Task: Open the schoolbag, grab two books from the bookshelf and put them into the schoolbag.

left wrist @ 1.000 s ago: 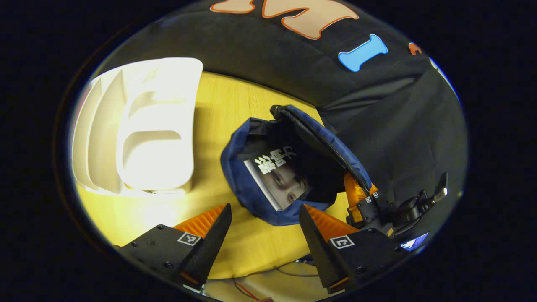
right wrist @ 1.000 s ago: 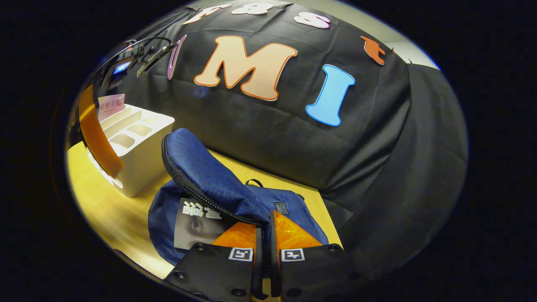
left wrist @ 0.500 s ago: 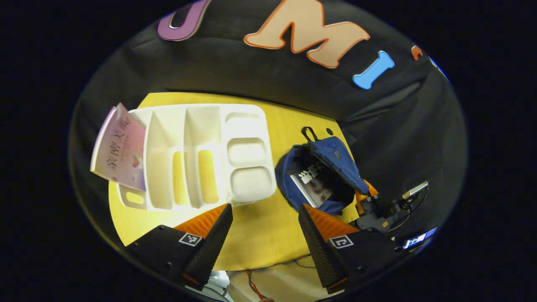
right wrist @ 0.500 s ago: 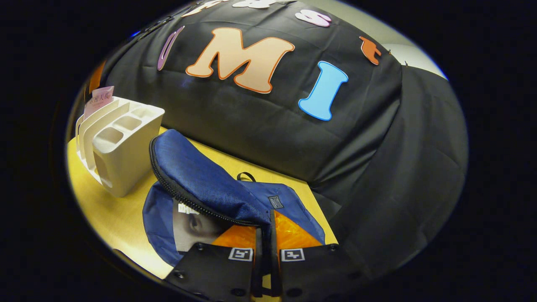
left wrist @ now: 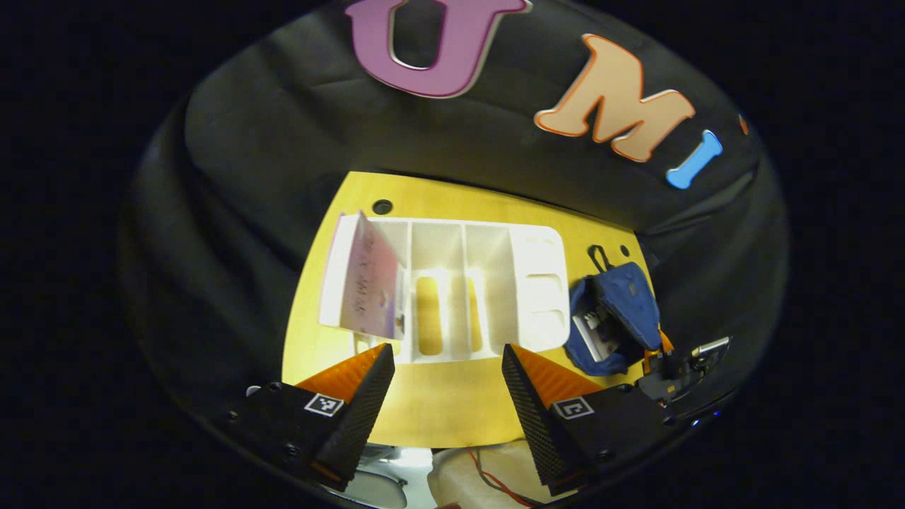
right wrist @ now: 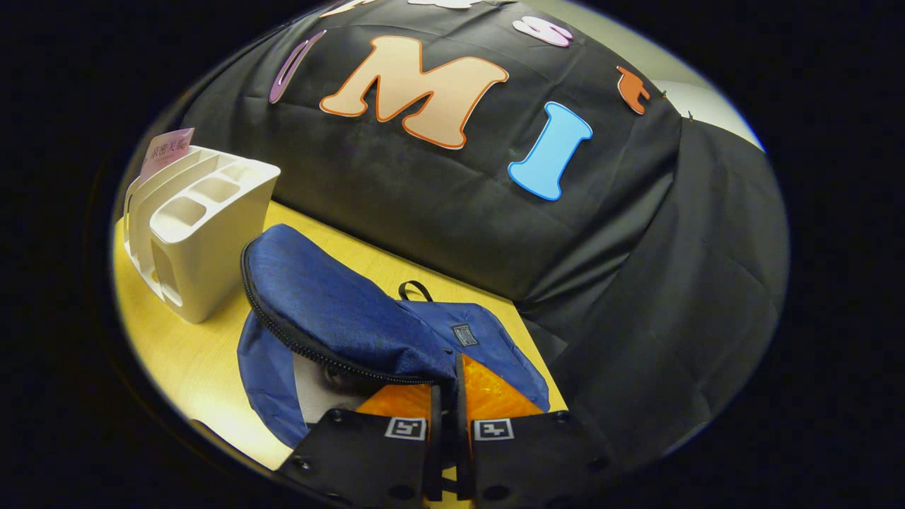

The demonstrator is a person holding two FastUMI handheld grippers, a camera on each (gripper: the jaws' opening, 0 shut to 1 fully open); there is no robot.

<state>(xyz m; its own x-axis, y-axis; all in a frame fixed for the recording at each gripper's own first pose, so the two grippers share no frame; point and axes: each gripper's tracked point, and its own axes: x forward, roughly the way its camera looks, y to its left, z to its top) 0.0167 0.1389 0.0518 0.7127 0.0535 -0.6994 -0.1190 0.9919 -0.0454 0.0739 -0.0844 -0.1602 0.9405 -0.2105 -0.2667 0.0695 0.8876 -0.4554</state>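
Hovering high above the yellow bench (left wrist: pixel 452 410), the left gripper (left wrist: pixel 447 385) stood released, its jaws wide apart with nothing between them; the white bookshelf (left wrist: pixel 488 297) lay at twelve o'clock from it, a pink book (left wrist: pixel 369 286) upright in the compartment at its nine o'clock end; the blue schoolbag (left wrist: pixel 622 311) sat just beside the bookshelf at its three o'clock side; in the right gripper view, the right gripper (right wrist: pixel 445 417) was clenched on the schoolbag's zippered flap (right wrist: pixel 332 304), holding it lifted; a second book (right wrist: pixel 322 392) lay inside the opened schoolbag.
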